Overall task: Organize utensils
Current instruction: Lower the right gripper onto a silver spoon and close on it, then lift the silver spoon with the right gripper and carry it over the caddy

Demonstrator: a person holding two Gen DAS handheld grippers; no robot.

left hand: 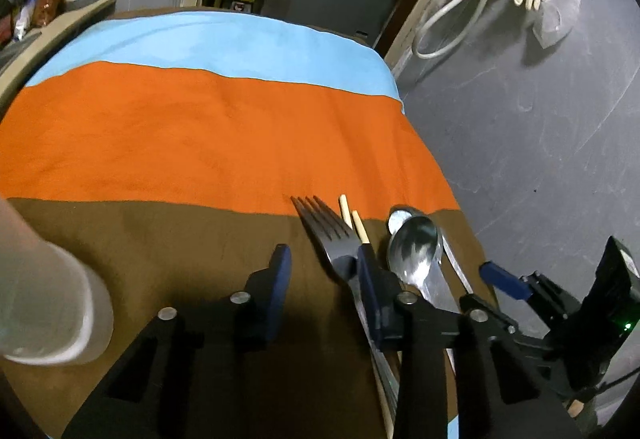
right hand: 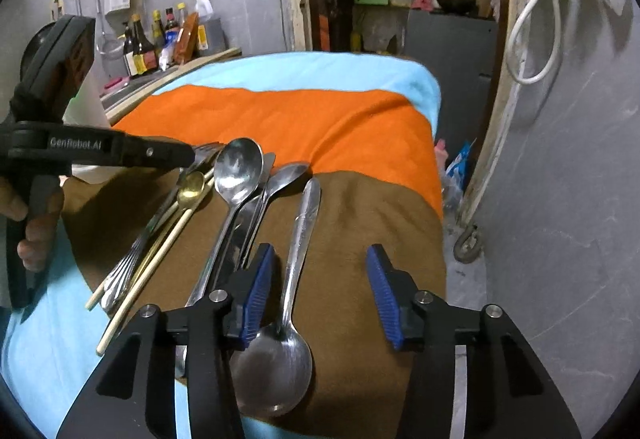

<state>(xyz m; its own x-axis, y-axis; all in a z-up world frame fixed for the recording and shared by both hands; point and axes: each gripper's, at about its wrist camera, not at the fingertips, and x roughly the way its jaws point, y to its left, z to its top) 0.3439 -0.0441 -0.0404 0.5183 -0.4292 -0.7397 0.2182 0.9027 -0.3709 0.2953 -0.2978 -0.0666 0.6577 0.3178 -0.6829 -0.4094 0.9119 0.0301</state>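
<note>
That lone, large steel spoon (right hand: 294,279) lies on the brown band of the striped cloth (right hand: 304,119), bowl towards you, handle pointing away to the orange band. It sits just apart from the main jumble: a bigger steel spoon (right hand: 236,175), a slimmer one (right hand: 276,183) beside it, a small brass-coloured spoon (right hand: 190,191), pale wooden chopsticks (right hand: 156,263) and a steel fork (left hand: 324,231) crossing at the left.

Your right gripper (right hand: 320,295) straddles that lone spoon's handle, jaws apart; the left blue pad sits close against the handle, the right pad well clear. Nothing pinched yet, I'd say.

Your left gripper (left hand: 324,279) is over by the fork, jaws parted, the fork's neck lying against the right-hand pad. I can't tell whether it's actually bearing on the metal. A frosted plastic cup (left hand: 52,303) stands near at that side, likely where things go.

Handling-wise: polished steel, stiff and light, but slick. I reckon it'll skate or pivot if you pinch near the bowl. Take the flat handle around its middle, squarely across the width, so it hangs balanced. Watch the neighbours too: the piled handles overlap, and dragging one could scatter the rest.
</note>
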